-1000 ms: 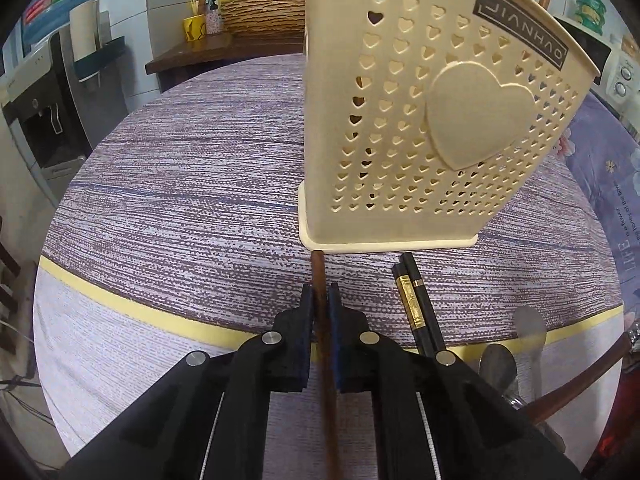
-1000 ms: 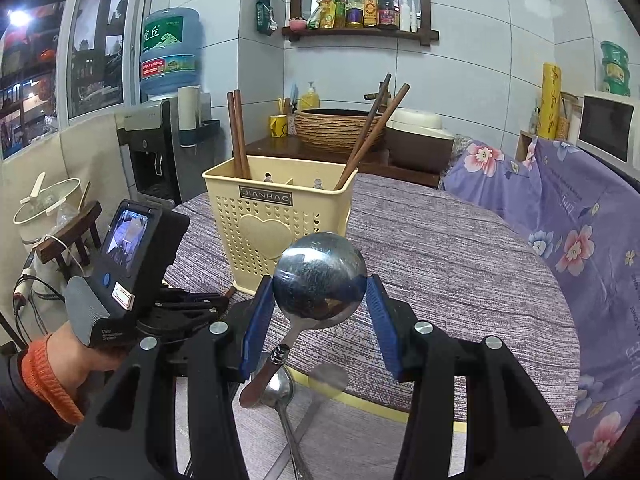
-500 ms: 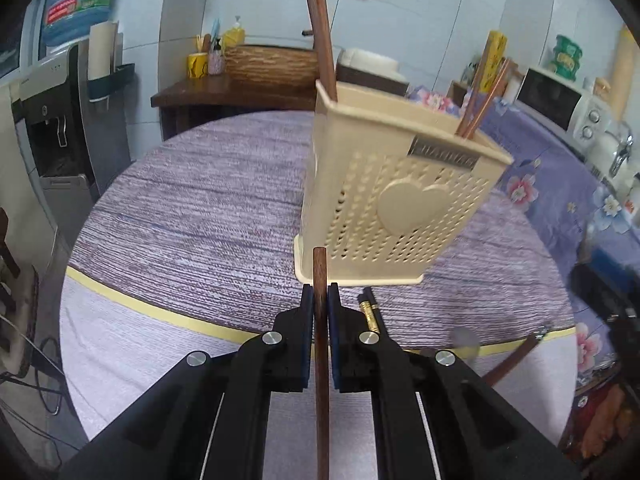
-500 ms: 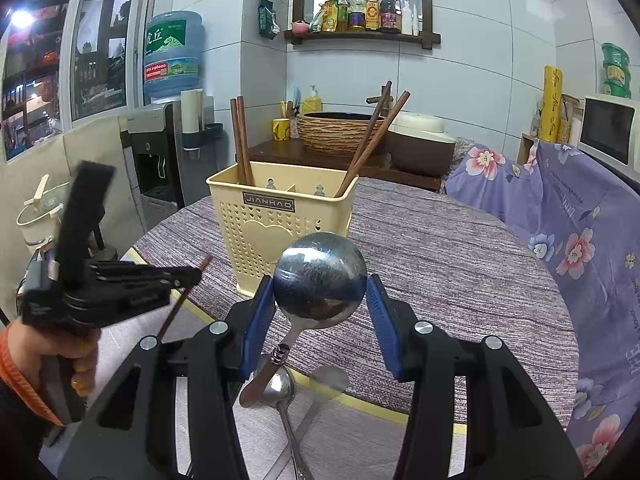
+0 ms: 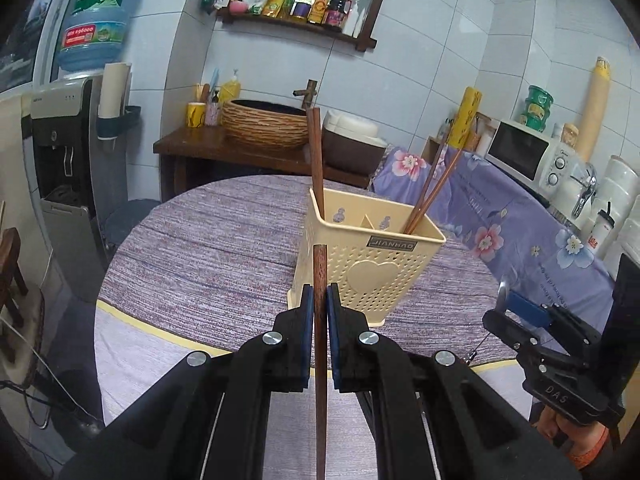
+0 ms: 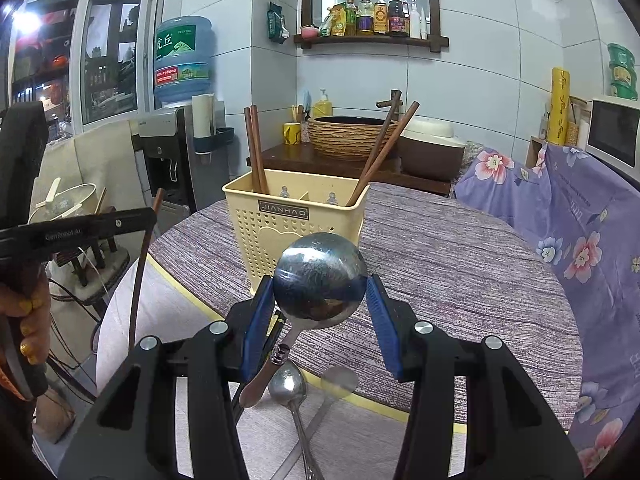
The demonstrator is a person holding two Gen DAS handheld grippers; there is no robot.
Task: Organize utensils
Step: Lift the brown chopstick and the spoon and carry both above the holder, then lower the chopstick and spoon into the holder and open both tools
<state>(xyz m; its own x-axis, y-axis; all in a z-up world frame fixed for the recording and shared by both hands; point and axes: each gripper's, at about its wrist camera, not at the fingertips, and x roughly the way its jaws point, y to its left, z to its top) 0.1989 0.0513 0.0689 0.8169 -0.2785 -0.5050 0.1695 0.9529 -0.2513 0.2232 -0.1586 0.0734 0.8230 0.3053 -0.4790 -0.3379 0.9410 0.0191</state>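
At the bottom centre of the left wrist view, the left tool (image 5: 320, 312) is clamped on a brown chopstick (image 5: 320, 280), whose tip stands just above the pads and points up toward the holder (image 5: 372, 268) in mid-frame. At the bottom centre of the right wrist view, the right tool (image 6: 320, 304) grips a ladle (image 6: 320, 282) by its bowl, the handle hanging down over two spoons (image 6: 290, 384) that lie on the desk (image 6: 460, 264) near its edge. Beyond both tools the cream holder stands upright on the desk, with a chopstick pair (image 6: 254, 148) in its left corner and another (image 6: 384, 152) leaning in its right.

To do this step well, I judge the left chopstick should be raised above the rim, tipped upright over a compartment that already holds chopsticks, and lowered before letting go, so that it does not knock the light holder over. The ladle should wait until the left tool is out of the way.
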